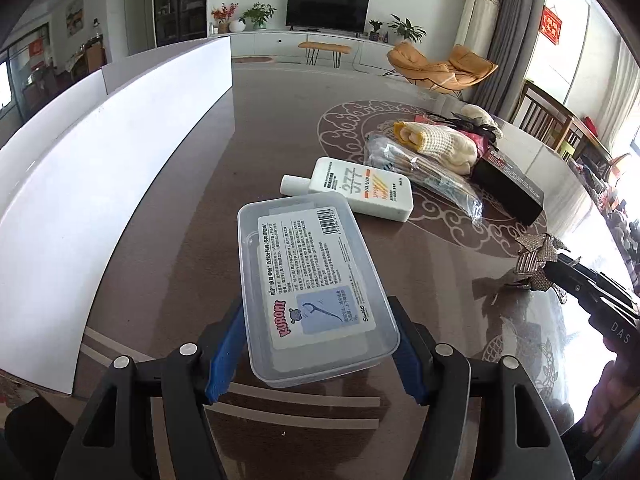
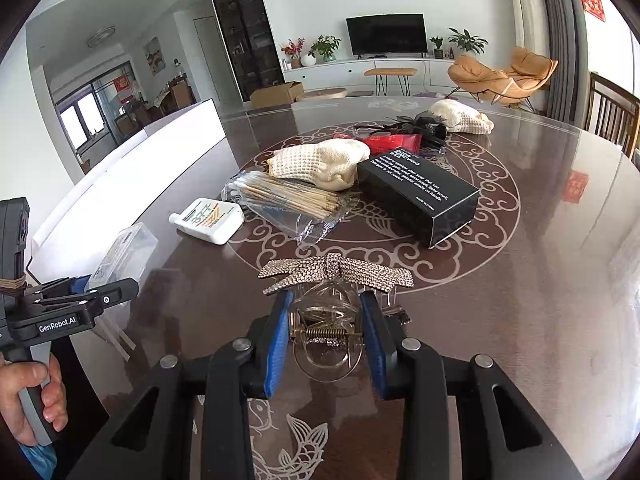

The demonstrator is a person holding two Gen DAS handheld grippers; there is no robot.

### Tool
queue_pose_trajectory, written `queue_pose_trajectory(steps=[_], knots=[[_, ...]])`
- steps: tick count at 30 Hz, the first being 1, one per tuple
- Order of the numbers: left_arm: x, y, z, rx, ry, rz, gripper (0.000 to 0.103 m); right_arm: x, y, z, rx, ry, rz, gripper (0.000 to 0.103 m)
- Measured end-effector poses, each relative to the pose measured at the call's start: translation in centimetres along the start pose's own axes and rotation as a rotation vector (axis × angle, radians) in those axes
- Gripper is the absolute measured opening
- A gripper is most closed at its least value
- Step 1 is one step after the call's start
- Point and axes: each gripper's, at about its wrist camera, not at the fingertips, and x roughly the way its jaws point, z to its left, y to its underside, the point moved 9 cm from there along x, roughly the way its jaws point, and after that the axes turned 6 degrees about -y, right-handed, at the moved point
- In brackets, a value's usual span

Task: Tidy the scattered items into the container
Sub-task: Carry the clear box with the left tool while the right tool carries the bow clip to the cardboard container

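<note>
Early stage: white container (image 1: 100, 168) (left edge of table (image 2: 540, 240)) shows nothing inside. Black box (image 2: 420, 196), sunscreen (image 2: 210, 220), swabs (image 2: 288, 196) lie loose mid-table. Left gripper (image 1: 316, 344) clamps floss box (image 1: 312, 276); right gripper (image 2: 326, 338) clamps hair clip (image 2: 332, 280), both apparently lifted.

Each black hand-held gripper (image 1: 316, 354) has blue pads (image 2: 278, 346).

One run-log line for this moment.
left gripper: shut on floss-pick box | right gripper: shut on rhinestone bow hair claw | both held above table
</note>
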Motion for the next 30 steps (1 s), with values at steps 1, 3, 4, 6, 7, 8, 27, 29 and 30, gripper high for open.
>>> queue_pose_trajectory(steps=[1,3,4,6,7,8,27,29,30], knots=[[0.1,0.5,-0.3,0.003,0.000,0.006,0.066,0.0,0.1,0.1,-0.010,0.001,0.010,0.035],[0.2,1.1,-0.6,0.004,0.003,0.015,0.066,0.2,0.4,0.1,-0.033,0.024,0.030,0.044],[0.3,1.4,-0.8,0.007,0.000,0.014,0.066,0.3,0.4,0.1,-0.045,0.043,0.039,0.056],[0.2,1.7,-0.9,0.019,-0.010,0.006,0.066,0.5,0.3,0.1,-0.069,0.072,0.039,0.060],[0.3,1.7,-0.9,0.023,-0.010,0.005,0.066,0.6,0.2,0.2,-0.075,0.074,0.037,0.060],[0.3,1.7,-0.9,0.025,-0.010,0.002,0.066,0.8,0.1,0.3,-0.080,0.074,0.036,0.060],[-5.6,-3.0,1.6,-0.066,0.096,-0.073,0.066,-1.5,-3.3,6.1,-0.135,-0.022,-0.023,0.034],[-7.5,-4.8,4.7,-0.099,0.084,-0.107,0.066,-1.4,-5.5,8.9,-0.170,-0.064,-0.040,0.034],[-8.5,-5.6,6.6,-0.114,0.066,-0.125,0.066,-1.3,-6.8,10.7,-0.191,-0.089,-0.053,0.034]])
